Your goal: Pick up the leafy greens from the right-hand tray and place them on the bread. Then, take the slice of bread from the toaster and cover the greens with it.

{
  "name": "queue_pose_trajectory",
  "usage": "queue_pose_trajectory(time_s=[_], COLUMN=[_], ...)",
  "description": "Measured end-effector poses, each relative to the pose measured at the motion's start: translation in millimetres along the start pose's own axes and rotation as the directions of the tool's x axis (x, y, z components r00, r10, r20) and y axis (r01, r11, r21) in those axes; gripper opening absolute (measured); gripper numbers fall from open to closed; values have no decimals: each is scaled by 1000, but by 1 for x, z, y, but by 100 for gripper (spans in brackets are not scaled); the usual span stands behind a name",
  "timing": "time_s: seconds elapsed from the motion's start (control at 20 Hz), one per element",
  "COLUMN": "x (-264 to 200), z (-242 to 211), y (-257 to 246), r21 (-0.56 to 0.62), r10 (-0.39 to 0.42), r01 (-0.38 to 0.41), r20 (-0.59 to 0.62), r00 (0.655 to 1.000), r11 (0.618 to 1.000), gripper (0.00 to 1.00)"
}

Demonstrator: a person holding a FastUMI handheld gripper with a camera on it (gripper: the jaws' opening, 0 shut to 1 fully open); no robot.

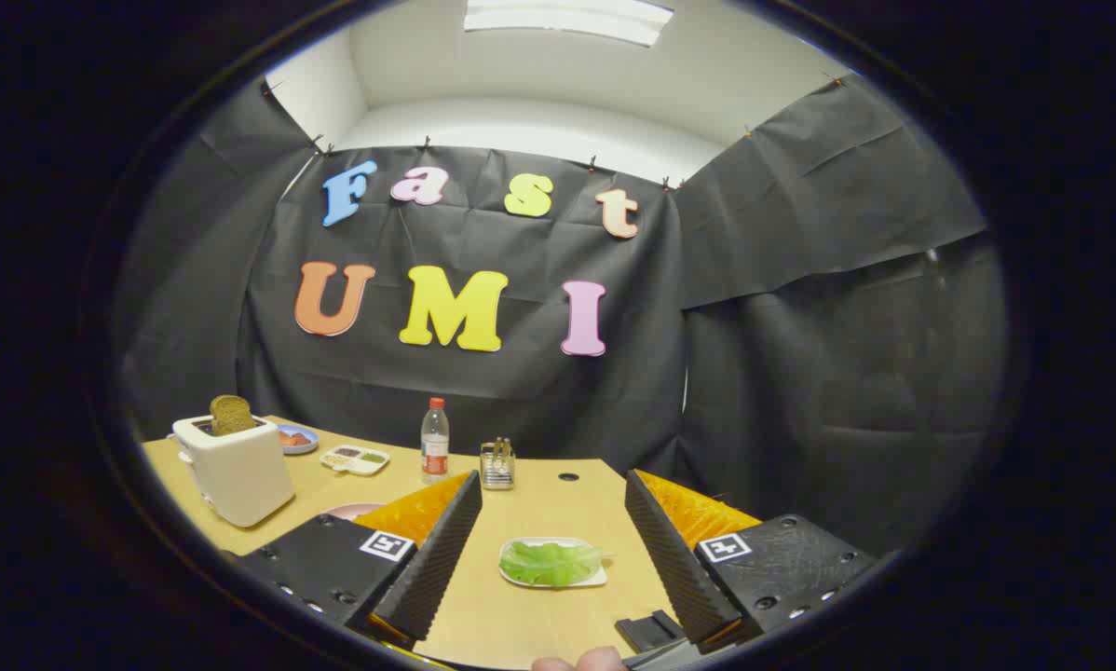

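The gripper (551, 550) has its fingers spread wide and empty, and the leafy greens (549, 562) lie on their tray (599, 580) on the tabletop (539, 503) between them, long axis left to right. The toaster (238, 471) stands far left.

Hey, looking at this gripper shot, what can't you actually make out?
- Pink plate, gripper view: mostly behind one finger of the open gripper; any bread on it unseen.
- Blue plate: partly behind the toaster.
- Divided dish: contents too small.
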State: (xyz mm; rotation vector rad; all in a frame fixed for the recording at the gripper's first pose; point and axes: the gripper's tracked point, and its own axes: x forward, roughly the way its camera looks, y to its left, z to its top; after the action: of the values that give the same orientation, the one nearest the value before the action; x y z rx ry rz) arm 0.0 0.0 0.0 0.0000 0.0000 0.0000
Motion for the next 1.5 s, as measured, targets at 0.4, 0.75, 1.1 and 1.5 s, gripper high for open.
queue_pose_trajectory(time_s=[0.4,0.75,1.1,1.5], x=[0,2,10,37], z=[4,2,-4,-25], y=[9,12,17,-1], r21=[-19,-24,-21,42], r10=[10,17,28,22], r01=[-10,-17,-29,-18], r20=[2,-8,-31,-118], r00=[1000,1000,999,993], r11=[1000,1000,999,999], gripper=[95,95,95,95])
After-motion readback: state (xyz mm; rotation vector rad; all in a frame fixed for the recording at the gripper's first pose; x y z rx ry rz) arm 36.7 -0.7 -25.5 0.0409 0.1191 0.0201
